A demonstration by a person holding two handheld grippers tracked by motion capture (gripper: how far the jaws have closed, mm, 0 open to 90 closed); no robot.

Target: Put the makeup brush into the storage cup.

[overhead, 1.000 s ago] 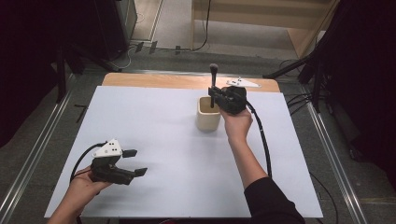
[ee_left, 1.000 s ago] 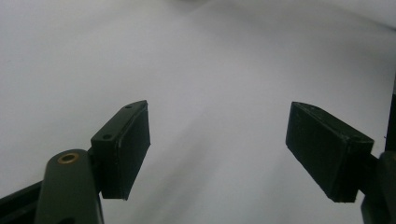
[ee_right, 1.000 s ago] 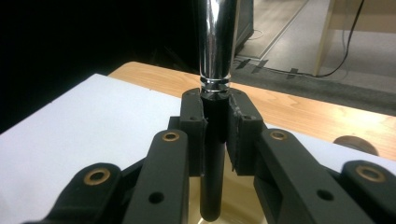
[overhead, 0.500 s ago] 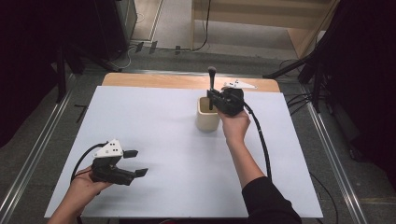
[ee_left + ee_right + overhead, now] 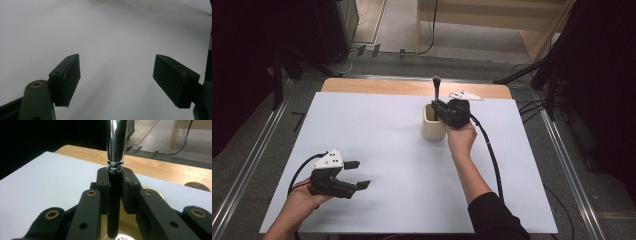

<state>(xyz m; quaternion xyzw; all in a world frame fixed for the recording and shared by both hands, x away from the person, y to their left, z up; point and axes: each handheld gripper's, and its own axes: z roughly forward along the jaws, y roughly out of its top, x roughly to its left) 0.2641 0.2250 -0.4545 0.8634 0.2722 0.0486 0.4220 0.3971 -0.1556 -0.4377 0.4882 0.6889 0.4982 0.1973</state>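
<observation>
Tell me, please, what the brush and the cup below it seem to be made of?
The brush, clamped in the right gripper, has a matt black handle, probably plastic or painted wood, and a shiny ferrule that looks like polished metal, since it mirrors the room. The cup looks like cream-coloured ceramic or plastic; its smooth, even wall leaves this open.

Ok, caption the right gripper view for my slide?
Right gripper clamps a makeup brush upright, handle end over the beige cup.
</observation>
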